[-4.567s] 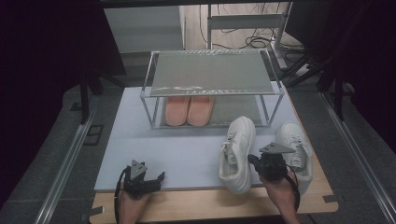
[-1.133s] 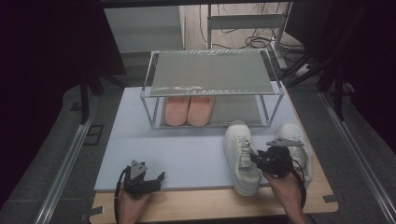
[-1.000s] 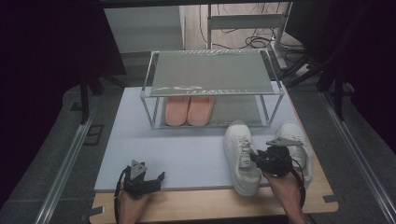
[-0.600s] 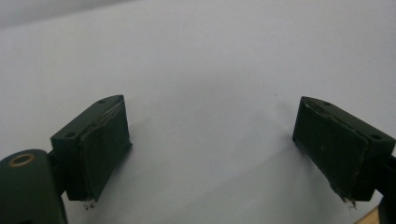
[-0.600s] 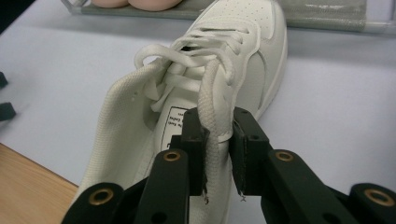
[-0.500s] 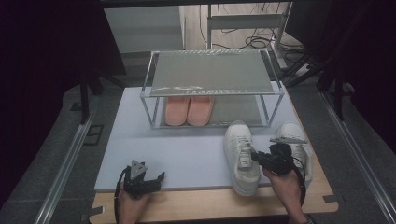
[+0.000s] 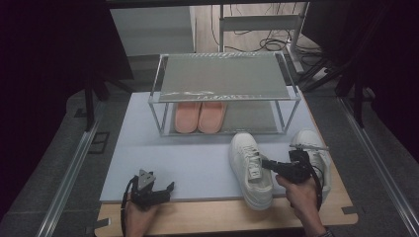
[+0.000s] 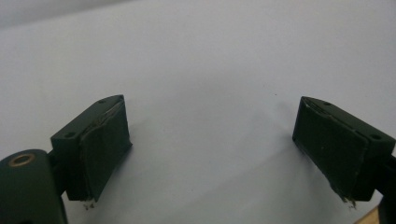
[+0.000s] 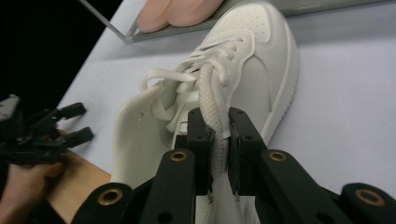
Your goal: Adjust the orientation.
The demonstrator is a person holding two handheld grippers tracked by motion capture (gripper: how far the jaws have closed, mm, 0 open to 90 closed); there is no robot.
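A white sneaker (image 7: 249, 170) lies on the pale mat (image 7: 188, 153), toe toward the rack; its mate (image 7: 311, 143) sits just to its right. My right gripper (image 7: 264, 163) reaches in from the right to the near sneaker's lace area. In the right gripper view its jaws (image 9: 217, 121) have just been closing and now pinch the edge of the sneaker's upper (image 9: 252, 60) beside the laces. My left gripper (image 7: 168, 187) rests at the mat's front left, jaws wide open (image 8: 212, 140) over bare mat.
A metal two-tier shoe rack (image 7: 225, 79) stands at the back of the mat, with pink slippers (image 7: 200, 116) on its lower shelf. A wooden board (image 7: 207, 217) runs along the front edge. Dark rails flank the table.
The near sneaker has gone from angled to toe-forward. My right gripper has shifted slightly left onto it and narrowed its jaws on the upper. The left gripper has stayed put.
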